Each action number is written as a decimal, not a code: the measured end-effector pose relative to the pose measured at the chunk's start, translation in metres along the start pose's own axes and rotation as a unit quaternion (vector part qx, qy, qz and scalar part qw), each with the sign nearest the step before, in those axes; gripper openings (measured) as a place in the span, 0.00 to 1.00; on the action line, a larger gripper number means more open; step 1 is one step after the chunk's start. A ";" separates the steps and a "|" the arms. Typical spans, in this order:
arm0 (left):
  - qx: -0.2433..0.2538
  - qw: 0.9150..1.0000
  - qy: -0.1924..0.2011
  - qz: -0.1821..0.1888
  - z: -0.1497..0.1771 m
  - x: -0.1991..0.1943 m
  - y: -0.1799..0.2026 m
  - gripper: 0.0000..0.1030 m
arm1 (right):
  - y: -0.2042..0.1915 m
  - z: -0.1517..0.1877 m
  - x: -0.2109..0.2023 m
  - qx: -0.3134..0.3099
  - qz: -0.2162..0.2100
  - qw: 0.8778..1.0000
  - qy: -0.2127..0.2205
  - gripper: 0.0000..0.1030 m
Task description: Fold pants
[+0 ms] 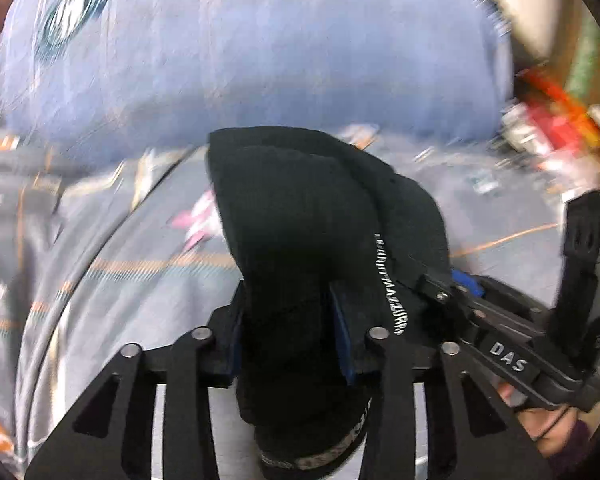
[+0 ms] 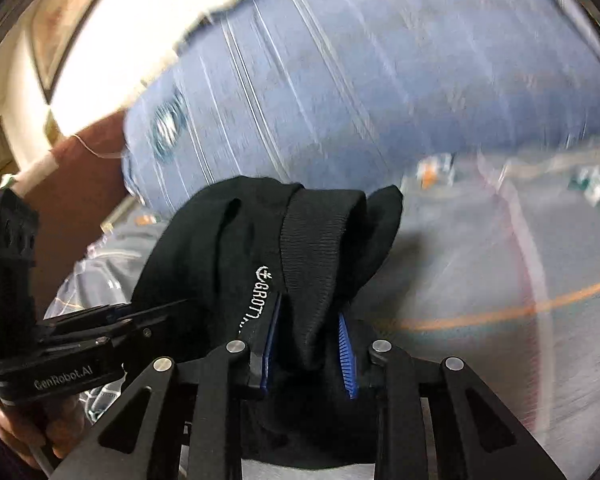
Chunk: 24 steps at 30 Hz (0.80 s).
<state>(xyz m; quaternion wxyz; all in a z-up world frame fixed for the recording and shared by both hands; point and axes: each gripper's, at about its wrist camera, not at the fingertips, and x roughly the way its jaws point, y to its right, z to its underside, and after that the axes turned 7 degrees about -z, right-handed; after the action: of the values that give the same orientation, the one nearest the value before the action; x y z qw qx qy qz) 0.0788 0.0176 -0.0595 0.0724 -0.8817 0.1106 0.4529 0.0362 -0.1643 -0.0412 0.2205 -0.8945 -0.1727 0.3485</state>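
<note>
The black pants [image 1: 300, 216] with white lettering along a seam are bunched and lifted off the bed. My left gripper [image 1: 290, 336] is shut on a thick fold of them, with the blue pads pressing the cloth from both sides. In the right wrist view the same black pants [image 2: 300, 240] show a ribbed band between the jaws, and my right gripper [image 2: 310, 352] is shut on that band. Each wrist view shows the other gripper close beside it, the right gripper [image 1: 452, 292] at the right edge and the left gripper [image 2: 132, 320] at the left. Both views are blurred.
A grey bedsheet [image 1: 140, 280] with orange stripes and small prints lies below. A large blue pillow [image 1: 260, 40] with a round emblem fills the far side. Red and orange clutter [image 1: 552, 120] sits at the far right. A hand [image 2: 24, 432] grips the left handle.
</note>
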 end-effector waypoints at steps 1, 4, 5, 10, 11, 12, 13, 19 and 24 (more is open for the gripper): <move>-0.011 0.999 -0.024 -0.025 0.005 0.016 -0.008 0.41 | 0.002 0.004 0.017 0.008 0.014 0.999 -0.036 0.33; -0.052 0.998 -0.024 -0.004 0.013 0.021 -0.027 0.46 | 0.004 0.012 0.031 0.007 0.049 0.997 -0.062 0.49; -0.057 0.998 -0.022 -0.003 0.012 0.018 -0.028 0.46 | 0.004 0.010 0.025 0.009 0.044 0.997 -0.059 0.49; -0.015 0.997 0.060 -0.038 -0.012 -0.018 -0.015 0.52 | 0.003 -0.002 -0.010 -0.004 0.044 0.999 0.031 0.50; -0.007 0.996 0.075 -0.043 -0.018 -0.022 -0.014 0.55 | 0.000 -0.007 -0.011 -0.011 0.033 0.999 0.042 0.49; 0.000 0.995 0.082 -0.047 -0.023 -0.022 -0.013 0.55 | -0.004 -0.009 -0.012 -0.020 0.026 0.998 0.047 0.47; 0.007 0.995 0.085 -0.052 -0.030 -0.018 -0.011 0.55 | -0.013 -0.012 -0.008 -0.041 0.020 0.998 0.047 0.46; 0.005 0.996 0.016 -0.087 -0.053 0.049 -0.015 0.55 | -0.023 -0.025 0.041 -0.092 0.018 0.996 0.009 0.25; 0.006 0.996 -0.020 -0.087 -0.045 0.085 -0.022 0.59 | 0.008 -0.027 0.083 -0.049 0.017 0.997 -0.058 0.22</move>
<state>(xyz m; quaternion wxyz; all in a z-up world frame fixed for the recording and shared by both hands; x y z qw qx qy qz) 0.1677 0.0177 -0.1026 0.1189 -0.8784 0.0351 0.4616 0.1139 -0.1401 -0.0726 0.1601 -0.8855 -0.1866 0.3943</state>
